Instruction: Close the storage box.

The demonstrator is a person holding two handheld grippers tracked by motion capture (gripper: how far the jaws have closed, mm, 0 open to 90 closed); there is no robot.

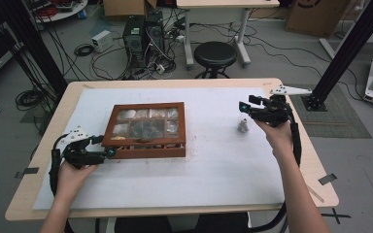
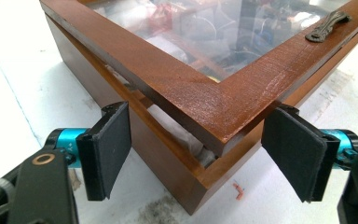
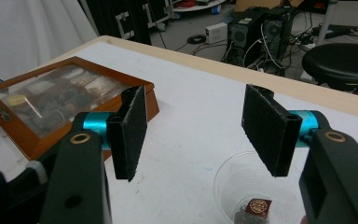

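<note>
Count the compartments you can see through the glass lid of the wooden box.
6: three along the far row and three along the near row of the wooden box, seen through its glass lid; glare may hide further dividers.

Beyond my desk (image 1: 291, 191), at twelve o'clock, I see a black round stool (image 1: 215, 55). At eleven o'clock two dark computer towers (image 1: 143, 34) stand among many cables on the floor.

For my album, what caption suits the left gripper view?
Open left gripper straddling a corner of the glass-lidded wooden box.
</note>
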